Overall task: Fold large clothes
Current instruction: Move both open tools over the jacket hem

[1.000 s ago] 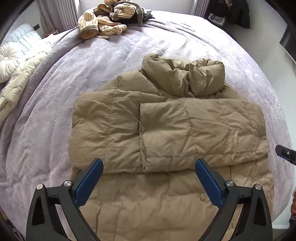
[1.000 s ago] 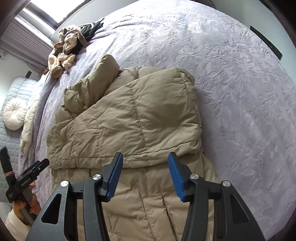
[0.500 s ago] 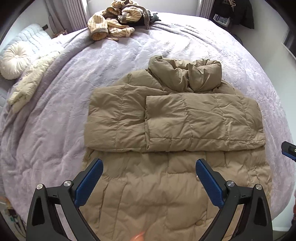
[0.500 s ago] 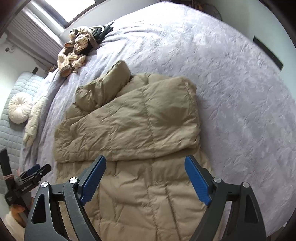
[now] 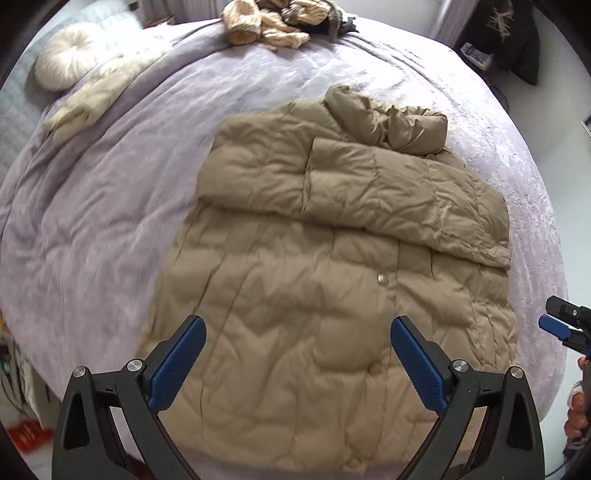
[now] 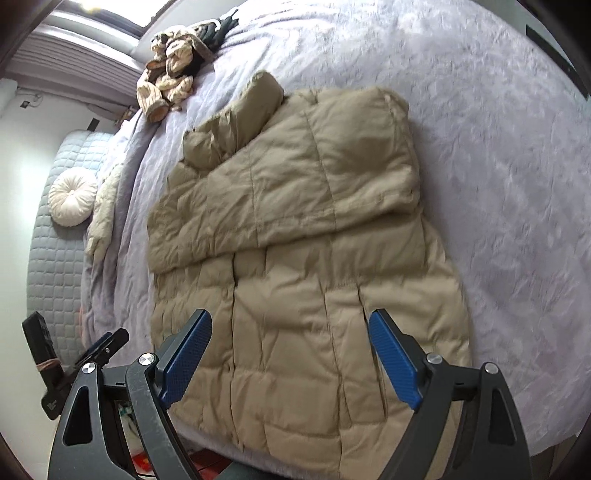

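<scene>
**Across the bed, a puffy coat half folded and both claws empty**

Across the lilac bed point(image 5: 92, 229) lies the tan down coat point(image 5: 332, 295), the thing I have to fold. It sits face up on the quilt, hem toward me at the bed's near edge, collar point(image 5: 391, 122) bunched at its far end. Both sleeves point(image 5: 388, 199) are already crossed over the chest in a thick band, so what remains, by my judgement, is folding the long lower body up toward the collar.

I expect the coat to be light for its bulk, soft all through and springy: the padding will puff back and the smooth shell may slide on itself. A thin pinch of shell alone would likely slip, so I would bite deep into the quilted hem, one corner per claw, taking padding and shell together.

My left claw point(image 5: 295, 354) hangs above the coat's lower half, jaws spread wide, nothing between them. My right claw point(image 6: 290, 354) hovers over the hem too, standing wide and holding nothing.

Beyond the collar, a heap of striped clothes point(image 5: 273, 22) sits well apart from the coat, and a round cushion point(image 5: 62, 55) rests far off to the coat's left.
</scene>
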`<action>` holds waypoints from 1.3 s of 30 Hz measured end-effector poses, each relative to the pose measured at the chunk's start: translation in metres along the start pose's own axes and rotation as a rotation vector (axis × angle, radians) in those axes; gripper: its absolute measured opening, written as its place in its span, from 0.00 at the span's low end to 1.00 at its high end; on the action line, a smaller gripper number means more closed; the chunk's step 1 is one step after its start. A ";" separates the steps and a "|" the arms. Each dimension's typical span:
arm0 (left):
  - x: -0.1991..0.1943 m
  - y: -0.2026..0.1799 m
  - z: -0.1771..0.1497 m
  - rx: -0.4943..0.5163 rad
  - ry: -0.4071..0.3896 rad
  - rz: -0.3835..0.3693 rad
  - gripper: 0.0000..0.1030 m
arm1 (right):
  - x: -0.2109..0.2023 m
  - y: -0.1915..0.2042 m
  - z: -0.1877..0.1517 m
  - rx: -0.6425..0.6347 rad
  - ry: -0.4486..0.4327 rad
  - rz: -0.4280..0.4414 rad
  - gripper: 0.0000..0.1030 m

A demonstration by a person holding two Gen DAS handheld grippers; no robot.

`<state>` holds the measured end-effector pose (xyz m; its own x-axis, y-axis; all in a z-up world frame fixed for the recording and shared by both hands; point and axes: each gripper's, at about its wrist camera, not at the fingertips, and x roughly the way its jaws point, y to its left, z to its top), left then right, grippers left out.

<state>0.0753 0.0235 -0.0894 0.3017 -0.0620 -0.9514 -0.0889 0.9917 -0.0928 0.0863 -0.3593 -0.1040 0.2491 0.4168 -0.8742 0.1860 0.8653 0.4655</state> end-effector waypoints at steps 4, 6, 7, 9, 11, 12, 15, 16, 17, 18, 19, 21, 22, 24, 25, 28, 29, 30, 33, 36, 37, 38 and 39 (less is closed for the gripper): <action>-0.010 0.004 -0.018 0.011 0.006 0.016 0.98 | -0.008 -0.005 -0.014 0.019 0.008 0.008 0.86; -0.013 0.007 -0.023 0.030 0.006 0.024 0.98 | -0.011 -0.008 -0.022 0.042 0.009 0.019 0.86; -0.013 0.009 -0.025 0.037 0.008 0.023 0.98 | -0.011 -0.009 -0.026 0.056 0.010 0.021 0.86; -0.012 0.014 -0.031 0.058 0.015 0.024 0.98 | -0.009 -0.012 -0.034 0.087 0.010 0.023 0.86; -0.008 0.020 -0.037 0.086 0.025 0.027 0.98 | -0.007 -0.014 -0.042 0.118 0.007 0.029 0.86; -0.007 0.023 -0.040 0.097 0.029 0.025 0.98 | -0.006 -0.014 -0.048 0.141 0.001 0.034 0.86; -0.001 0.036 -0.054 0.125 0.049 0.014 0.98 | 0.000 -0.017 -0.068 0.211 0.001 0.051 0.86; 0.002 0.042 -0.059 0.132 0.060 0.010 0.98 | 0.003 -0.017 -0.076 0.237 0.003 0.058 0.86; 0.004 0.046 -0.064 0.137 0.069 0.009 0.98 | 0.004 -0.017 -0.083 0.256 0.004 0.062 0.87; 0.005 0.050 -0.068 0.142 0.075 0.008 0.98 | 0.007 -0.018 -0.094 0.282 0.006 0.067 0.87; 0.006 0.054 -0.072 0.146 0.079 0.007 0.98 | 0.009 -0.018 -0.102 0.298 0.006 0.065 0.87; 0.008 0.065 -0.081 0.156 0.084 0.006 0.98 | 0.013 -0.018 -0.120 0.336 0.008 0.059 0.87; 0.009 0.071 -0.085 0.159 0.088 0.010 0.98 | 0.014 -0.019 -0.127 0.351 0.009 0.059 0.87; 0.011 0.080 -0.091 0.161 0.099 0.015 0.98 | 0.019 -0.021 -0.143 0.393 0.016 0.067 0.87; 0.012 0.084 -0.093 0.160 0.104 0.017 0.98 | 0.021 -0.021 -0.149 0.411 0.018 0.072 0.87; 0.017 0.097 -0.102 0.157 0.124 0.023 0.98 | 0.024 -0.020 -0.163 0.446 0.018 0.083 0.87; 0.019 0.101 -0.105 0.156 0.129 0.022 0.98 | 0.025 -0.019 -0.166 0.455 0.017 0.084 0.87; 0.020 0.104 -0.108 0.155 0.134 0.021 0.98 | 0.025 -0.020 -0.168 0.461 0.016 0.085 0.87; 0.026 0.111 -0.118 0.150 0.155 0.009 0.98 | 0.025 -0.021 -0.177 0.495 0.009 0.100 0.87; 0.032 0.121 -0.129 0.142 0.180 -0.029 0.98 | 0.022 -0.024 -0.182 0.513 0.000 0.100 0.87; 0.034 0.125 -0.133 0.130 0.189 -0.053 0.98 | 0.021 -0.026 -0.184 0.516 -0.002 0.100 0.87; 0.035 0.129 -0.136 0.119 0.195 -0.072 0.98 | 0.021 -0.028 -0.186 0.521 -0.003 0.099 0.87; 0.037 0.136 -0.141 0.101 0.204 -0.100 0.98 | 0.020 -0.030 -0.188 0.528 -0.003 0.098 0.87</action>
<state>-0.0590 0.1397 -0.1790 0.1058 -0.1717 -0.9795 0.0302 0.9851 -0.1694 -0.0927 -0.3245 -0.1617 0.2920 0.4874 -0.8229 0.6145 0.5637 0.5520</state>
